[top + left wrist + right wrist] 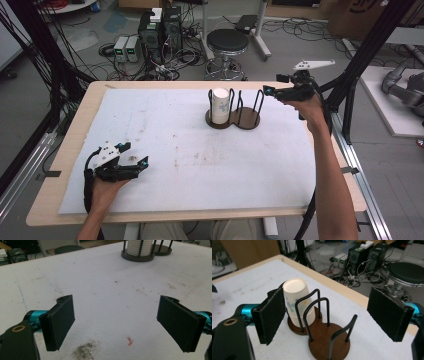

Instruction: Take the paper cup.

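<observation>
While upturned, cups (297,303) inside holder (329,340).

No legible text, labels, brands or numbers anywhere. The paper cup stack (297,302) carries a printed green-blue pattern, too small and blurred to read as lettering. The cardboard box (357,15) on the floor beyond the worktop's far right corner has a dark mark on it, cropped and unreadable. The small grey units (126,48) on the floor beyond the far edge show lit green displays, no digits resolvable.
</observation>
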`<state>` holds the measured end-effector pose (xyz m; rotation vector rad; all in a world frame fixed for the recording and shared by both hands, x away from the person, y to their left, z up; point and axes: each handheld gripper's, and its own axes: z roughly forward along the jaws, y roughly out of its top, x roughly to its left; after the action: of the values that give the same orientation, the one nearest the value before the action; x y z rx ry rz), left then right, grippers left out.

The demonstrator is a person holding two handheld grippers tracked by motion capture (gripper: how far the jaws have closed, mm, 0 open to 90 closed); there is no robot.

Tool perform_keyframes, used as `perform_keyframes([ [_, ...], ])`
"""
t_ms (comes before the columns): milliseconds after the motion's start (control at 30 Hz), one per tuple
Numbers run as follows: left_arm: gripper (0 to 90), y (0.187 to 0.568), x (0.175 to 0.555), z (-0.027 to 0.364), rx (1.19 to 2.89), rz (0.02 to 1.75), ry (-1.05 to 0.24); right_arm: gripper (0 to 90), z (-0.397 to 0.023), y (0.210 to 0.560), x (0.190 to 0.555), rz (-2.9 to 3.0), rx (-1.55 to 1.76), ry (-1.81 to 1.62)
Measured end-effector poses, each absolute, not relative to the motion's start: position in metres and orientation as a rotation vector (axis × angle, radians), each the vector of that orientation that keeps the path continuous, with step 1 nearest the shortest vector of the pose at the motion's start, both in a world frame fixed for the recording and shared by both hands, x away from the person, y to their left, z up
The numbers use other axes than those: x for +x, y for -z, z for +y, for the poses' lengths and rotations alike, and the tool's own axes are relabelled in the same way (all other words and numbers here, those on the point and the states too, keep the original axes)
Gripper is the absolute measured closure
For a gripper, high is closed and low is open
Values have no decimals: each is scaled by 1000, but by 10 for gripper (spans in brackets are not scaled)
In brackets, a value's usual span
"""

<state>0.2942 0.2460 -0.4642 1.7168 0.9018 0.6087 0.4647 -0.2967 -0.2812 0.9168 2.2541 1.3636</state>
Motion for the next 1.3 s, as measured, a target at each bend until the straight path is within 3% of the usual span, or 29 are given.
perform_keyframes([
  [667, 146, 464, 295, 246, 1719, 899, -608, 158, -217, 277, 525, 2574, 720, -1131],
  [1300, 146, 464, 295, 247, 1722, 898, -600, 158, -173, 268, 542, 2740, 545, -943],
])
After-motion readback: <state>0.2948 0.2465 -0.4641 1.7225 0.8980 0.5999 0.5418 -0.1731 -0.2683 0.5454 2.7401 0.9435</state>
